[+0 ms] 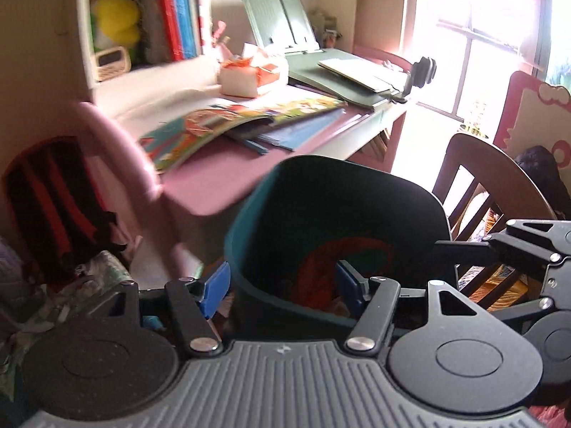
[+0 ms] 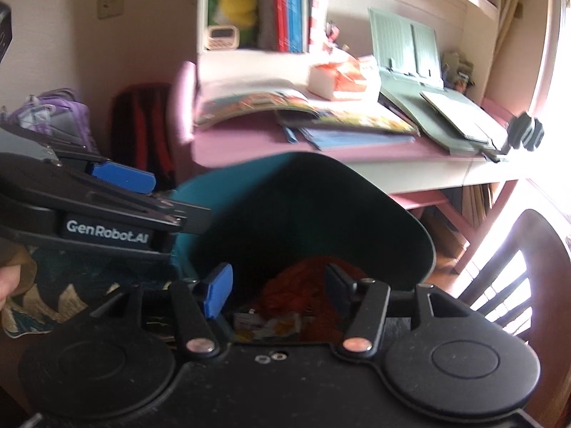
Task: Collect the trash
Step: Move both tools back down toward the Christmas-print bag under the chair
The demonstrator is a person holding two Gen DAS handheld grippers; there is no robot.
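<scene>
A teal trash bin (image 1: 332,214) stands close in front of both grippers, and it also shows in the right wrist view (image 2: 303,199). Orange crumpled trash (image 2: 307,296) and a white and yellow wrapper (image 2: 271,324) lie inside it. My left gripper (image 1: 282,281) is open with its blue fingers either side of the bin's near rim. My right gripper (image 2: 274,289) is open and empty over the bin's near edge. The left gripper's body and a blue finger (image 2: 121,176) show at the left of the right wrist view, against the bin's left rim.
A pink desk (image 1: 214,174) behind the bin holds picture books (image 1: 221,121), a green folder (image 1: 342,75) and a white box with orange ribbon (image 1: 246,78). A wooden chair (image 1: 489,192) stands right. A red-black backpack (image 1: 50,207) and a purple bag (image 2: 53,117) stand left.
</scene>
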